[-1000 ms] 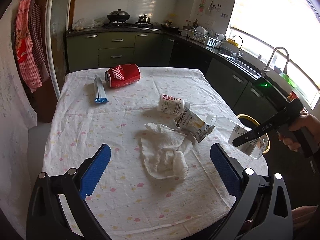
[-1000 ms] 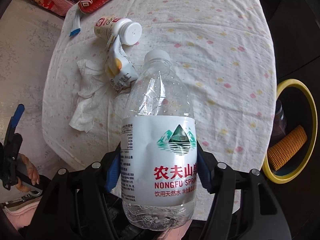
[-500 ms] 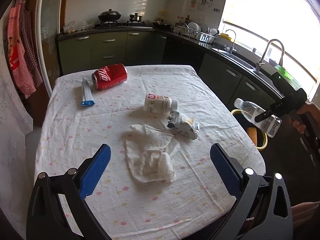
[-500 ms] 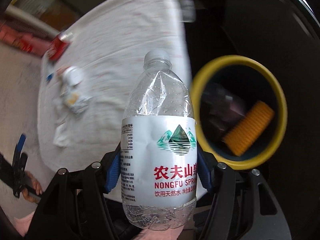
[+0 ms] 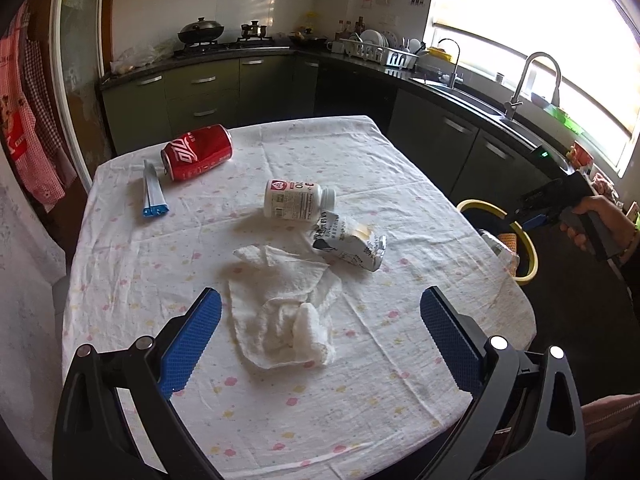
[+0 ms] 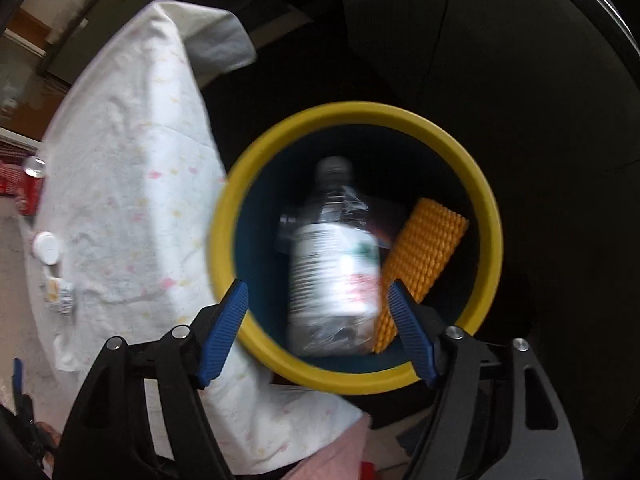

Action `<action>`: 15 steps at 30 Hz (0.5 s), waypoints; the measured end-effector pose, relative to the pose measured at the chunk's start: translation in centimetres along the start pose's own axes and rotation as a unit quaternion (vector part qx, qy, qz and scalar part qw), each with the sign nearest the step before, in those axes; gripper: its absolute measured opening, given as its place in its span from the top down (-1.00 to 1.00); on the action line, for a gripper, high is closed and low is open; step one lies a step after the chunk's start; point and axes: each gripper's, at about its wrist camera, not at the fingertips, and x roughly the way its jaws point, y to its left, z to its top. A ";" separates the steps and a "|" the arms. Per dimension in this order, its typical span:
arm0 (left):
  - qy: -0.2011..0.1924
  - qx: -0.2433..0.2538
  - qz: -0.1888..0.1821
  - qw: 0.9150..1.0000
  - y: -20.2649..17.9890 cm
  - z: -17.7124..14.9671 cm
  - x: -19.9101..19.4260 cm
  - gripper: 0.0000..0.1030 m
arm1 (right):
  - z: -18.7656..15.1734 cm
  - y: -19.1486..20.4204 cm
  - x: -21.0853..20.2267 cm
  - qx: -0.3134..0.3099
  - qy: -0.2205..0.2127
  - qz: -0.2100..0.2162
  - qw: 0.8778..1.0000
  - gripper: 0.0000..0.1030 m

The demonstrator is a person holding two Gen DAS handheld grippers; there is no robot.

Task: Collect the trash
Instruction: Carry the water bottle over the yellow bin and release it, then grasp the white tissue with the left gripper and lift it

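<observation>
Floral tablecloth [image 5: 248,380], kitchen bkgd

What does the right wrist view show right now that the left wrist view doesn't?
Only the right wrist view: the water bottle, blurred, inside the bin between the opening jaws of the right gripper, clear of its pads, beside an orange ribbed item.

Only the left wrist view: the crumpled tissue lying ahead of the open left gripper, and the blue-tipped packet.

Both: the yellow-rimmed bin, red can, white bottle, crushed carton.
</observation>
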 end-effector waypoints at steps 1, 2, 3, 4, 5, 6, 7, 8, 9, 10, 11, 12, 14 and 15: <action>0.002 0.000 0.003 1.000 0.3 0.0 0.0 -0.91 | -0.5 0.4 -0.5 -0.007 -0.007 0.003 1.000 -0.35; 0.003 0.000 0.007 1.000 0.5 -0.1 0.1 -0.91 | -1.0 0.8 -1.1 -0.015 -0.017 0.003 1.000 -0.36; 0.006 -0.001 0.011 1.000 0.8 -0.2 0.2 -0.91 | -1.6 1.2 -1.6 -0.023 -0.026 0.005 0.999 -0.40; 0.008 -0.001 0.014 1.000 1.0 -0.3 0.3 -0.91 | -2.5 1.8 -2.3 -0.032 -0.035 0.015 0.999 -0.42; 0.012 -0.001 0.017 1.000 1.2 -0.4 0.5 -0.91 | -3.1 2.2 -2.7 -0.039 -0.040 0.026 0.998 -0.42; 0.018 -0.002 0.021 1.000 1.4 -0.6 0.8 -0.91 | -3.9 2.7 -3.1 -0.045 -0.043 0.037 0.997 -0.43; 0.022 -0.002 0.021 1.000 1.6 -0.7 1.0 -0.91 | -4.8 3.2 -3.5 -0.053 -0.048 0.048 0.996 -0.44; 0.027 -0.003 0.021 0.999 1.8 -0.9 1.3 -0.91 | -5.5 3.5 -3.7 -0.061 -0.050 0.055 0.995 -0.45; 0.033 -0.003 0.022 0.999 1.9 -1.0 1.7 -0.91 | -6.4 4.2 -3.7 -0.069 -0.052 0.060 0.994 -0.46; 0.036 -0.003 0.022 0.999 1.9 -1.1 2.1 -0.91 | -7.2 4.8 -3.7 -0.077 -0.052 0.068 0.993 -0.46; 0.040 -0.002 0.021 0.999 2.0 -1.1 2.5 -0.91 | -7.8 5.2 -3.7 -0.083 -0.051 0.075 0.992 -0.46; 0.045 -0.002 0.021 0.999 2.0 -1.1 3.0 -0.91 | -8.4 5.7 -3.5 -0.089 -0.049 0.082 0.991 -0.46; 0.053 0.002 0.023 0.998 1.7 -1.1 4.0 -0.91 | -9.6 6.4 -3.3 -0.101 -0.046 0.097 0.989 -0.47; 0.059 0.008 0.024 0.998 1.5 -1.1 4.8 -0.91 | -9.8 6.7 -3.2 -0.104 -0.045 0.099 0.989 -0.47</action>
